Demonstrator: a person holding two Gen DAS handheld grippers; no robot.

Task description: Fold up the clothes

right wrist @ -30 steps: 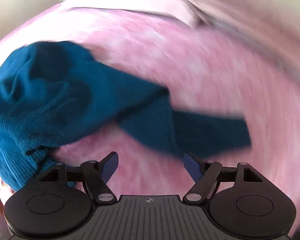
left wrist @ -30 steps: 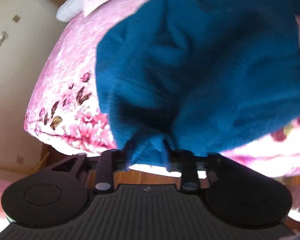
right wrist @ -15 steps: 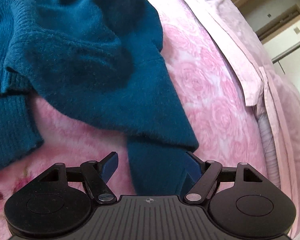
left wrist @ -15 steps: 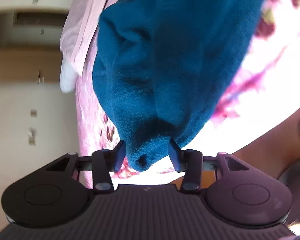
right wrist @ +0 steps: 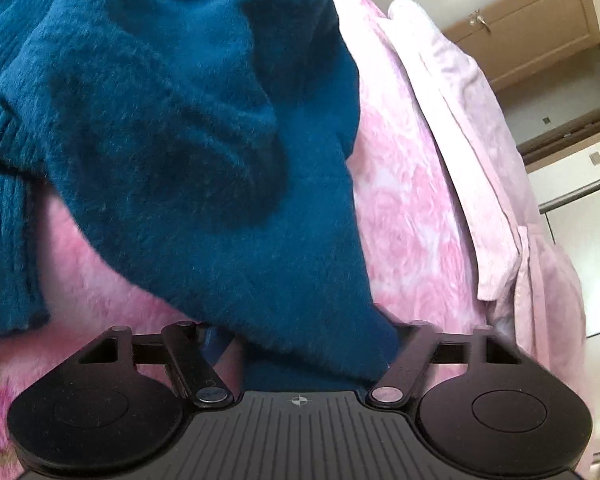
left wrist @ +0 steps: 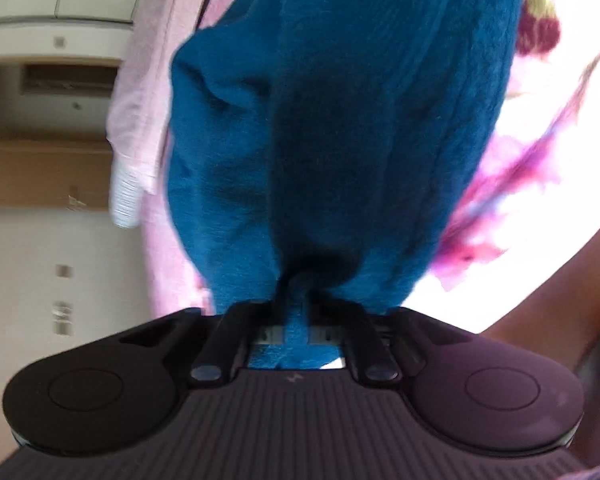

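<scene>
On pink blanket (right wrist: 400,208), teal sweater (right wrist: 188,128), ribbed cuff right-view only.

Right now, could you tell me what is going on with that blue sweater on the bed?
A person is working with two handheld grippers to fold a teal sweater lying on a pink floral blanket. The left gripper has just closed on a bunched bit of the knit. The right gripper has just closed on another edge of the same sweater. A pale pink sheet lies farther back. No fold is made yet.
</scene>
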